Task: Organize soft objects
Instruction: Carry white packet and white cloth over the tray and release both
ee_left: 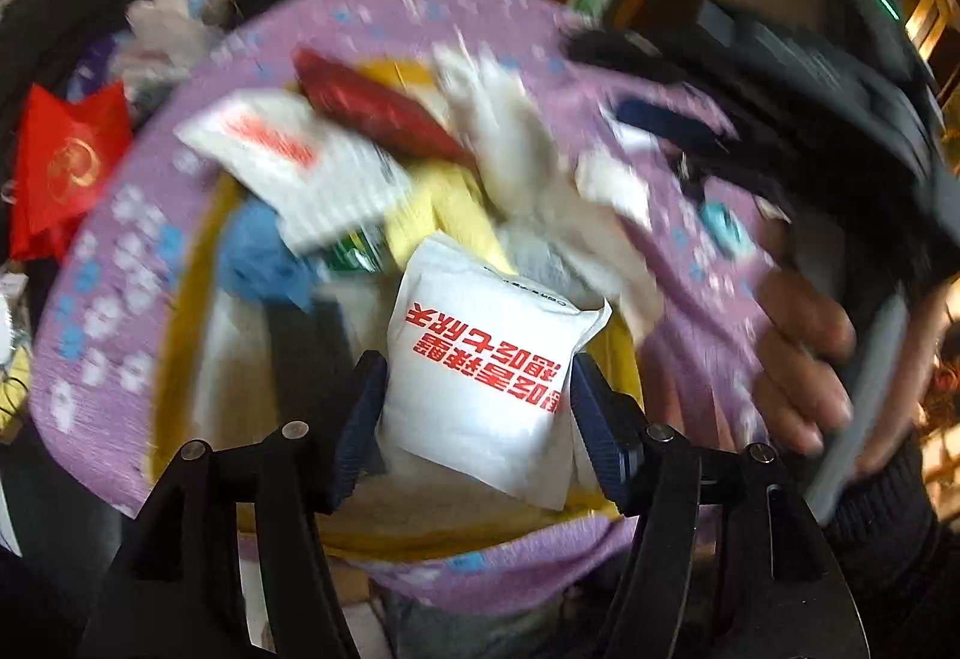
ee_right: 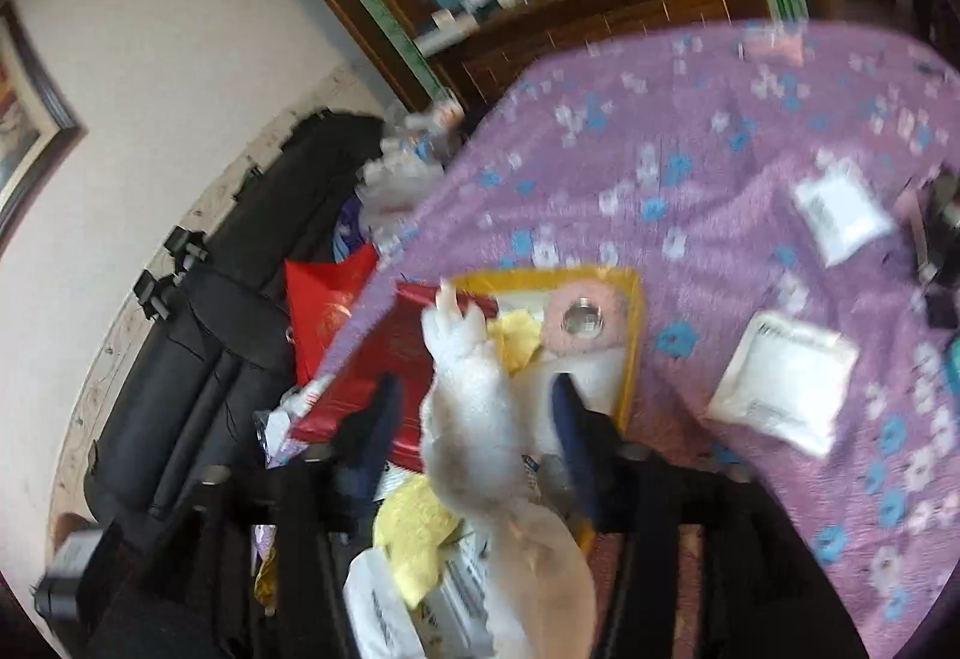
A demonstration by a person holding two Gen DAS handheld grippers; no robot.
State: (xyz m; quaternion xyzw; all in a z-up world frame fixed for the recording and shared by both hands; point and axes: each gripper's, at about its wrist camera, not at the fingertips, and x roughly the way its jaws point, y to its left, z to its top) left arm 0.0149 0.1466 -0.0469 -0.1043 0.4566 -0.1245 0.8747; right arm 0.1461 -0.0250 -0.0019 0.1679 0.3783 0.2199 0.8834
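My left hand-held gripper (ee_left: 474,407) clamps a white packet (ee_left: 489,377) over the crowded yellow tray (ee_left: 174,359). My right hand-held gripper (ee_right: 474,431) grasps a white plush toy (ee_right: 474,407) near the tray's rim; bare purple cloth (ee_right: 690,167) lies toward 2 o'clock.

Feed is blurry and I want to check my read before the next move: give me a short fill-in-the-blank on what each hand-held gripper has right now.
1. The left hand-held gripper grips a white packet printed with ____ characters.
2. The right hand-held gripper has a fluffy ____ plush toy between its fingers.
3. The tray holding the soft items has a ____ rim.
4. The cloth under the tray is ____ with a flower print.

Missing words: red; white; yellow; purple
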